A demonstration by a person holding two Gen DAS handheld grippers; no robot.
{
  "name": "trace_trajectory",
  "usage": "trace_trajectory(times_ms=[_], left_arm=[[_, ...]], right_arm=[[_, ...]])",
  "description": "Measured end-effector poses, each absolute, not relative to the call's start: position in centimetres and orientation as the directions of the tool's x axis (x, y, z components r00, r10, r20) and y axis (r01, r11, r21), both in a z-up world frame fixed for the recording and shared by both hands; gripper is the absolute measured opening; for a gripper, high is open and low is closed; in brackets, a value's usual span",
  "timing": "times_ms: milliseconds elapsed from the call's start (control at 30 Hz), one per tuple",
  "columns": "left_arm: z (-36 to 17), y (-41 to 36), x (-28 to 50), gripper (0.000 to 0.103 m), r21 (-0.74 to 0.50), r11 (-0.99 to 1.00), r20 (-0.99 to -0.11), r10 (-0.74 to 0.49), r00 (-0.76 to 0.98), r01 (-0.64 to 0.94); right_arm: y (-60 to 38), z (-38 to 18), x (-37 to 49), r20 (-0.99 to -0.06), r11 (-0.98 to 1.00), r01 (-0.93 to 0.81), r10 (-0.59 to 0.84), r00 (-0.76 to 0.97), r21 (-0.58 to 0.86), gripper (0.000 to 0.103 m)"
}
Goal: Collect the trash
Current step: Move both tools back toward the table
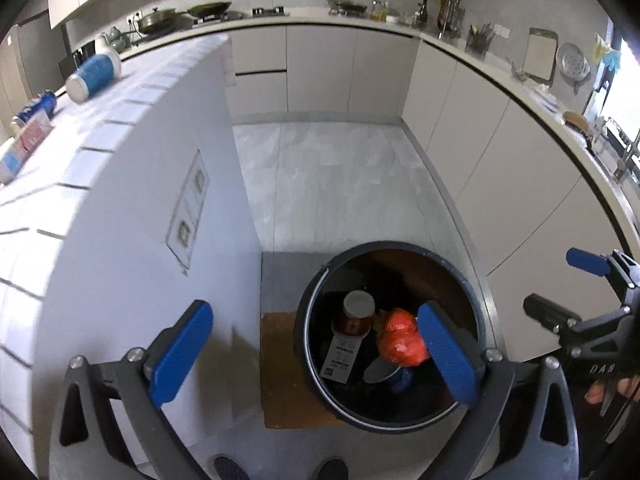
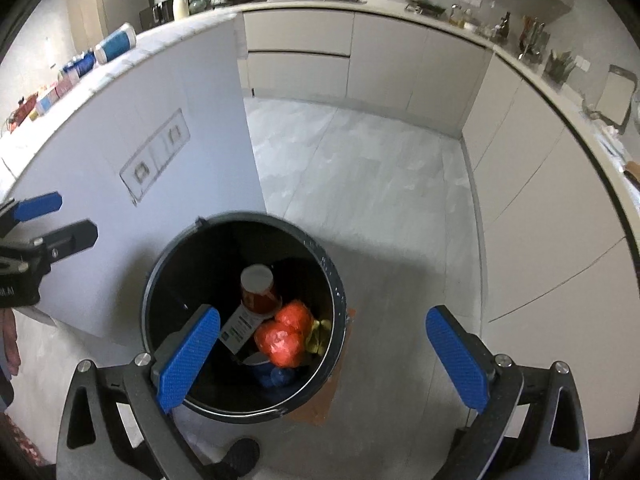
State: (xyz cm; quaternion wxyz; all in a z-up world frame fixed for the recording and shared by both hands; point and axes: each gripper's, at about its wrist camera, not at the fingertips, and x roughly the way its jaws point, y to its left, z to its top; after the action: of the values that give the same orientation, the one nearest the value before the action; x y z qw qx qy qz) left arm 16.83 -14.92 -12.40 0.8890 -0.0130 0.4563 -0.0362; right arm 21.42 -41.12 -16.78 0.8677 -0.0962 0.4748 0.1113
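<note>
Round dark bin on the floor, standing on a brown mat just beside the end of the white tiled table. Inside the bin: a red paper cup lying tilted with its pale base up, a crumpled orange-red plastic bag touching it, a white card with dark print leaning under the cup, something blue at the bottom, a scrap of yellow wrapper against the wall.

Left gripper spread wide and holding nothing, poised above the bin, one blue pad over the table's side, the other over the bin's mouth. Right gripper likewise released and bare, above the bin's right half.

More trash up on the table, well apart from the bin: a blue-and-white cup on its side, a blue can also lying down, a small pink-and-white carton, a light blue packet near the edge. Further items along the table too small to tell.
</note>
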Motion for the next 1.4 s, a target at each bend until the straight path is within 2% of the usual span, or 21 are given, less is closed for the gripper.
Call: trace_trajectory(times_ms=[400, 667, 1000, 1400], left_arm=[[-5.1, -10.8, 15.9, 0.103, -0.070, 0.997, -0.713, -0.043, 0.700, -0.010], [-2.2, -4.9, 14.2, 0.103, -0.076, 0.992, -0.665, 0.022, 0.746, -0.096], [-2.0, 8.2, 12.7, 0.103, -0.083, 0.953, -0.653, 0.168, 0.739, -0.290], [-3.3, 21.5, 11.9, 0.103, -0.070, 0.906, -0.657, 0.274, 0.703, -0.418]], right_arm=[[-38.6, -8.6, 20.2, -0.733, 0.982, -0.189, 0.110, 0.672, -0.026, 0.103], [-32.9, -4.5, 19.9, -0.688, 0.966, -0.254, 0.159, 0.708, -0.038, 0.103], [-21.5, -2.6, 21.3, -0.687, 0.928, -0.370, 0.242, 0.685, -0.042, 0.103], [-6.1, -2.6, 21.8, -0.688, 0.874, -0.485, 0.341, 0.641, -0.019, 0.103]])
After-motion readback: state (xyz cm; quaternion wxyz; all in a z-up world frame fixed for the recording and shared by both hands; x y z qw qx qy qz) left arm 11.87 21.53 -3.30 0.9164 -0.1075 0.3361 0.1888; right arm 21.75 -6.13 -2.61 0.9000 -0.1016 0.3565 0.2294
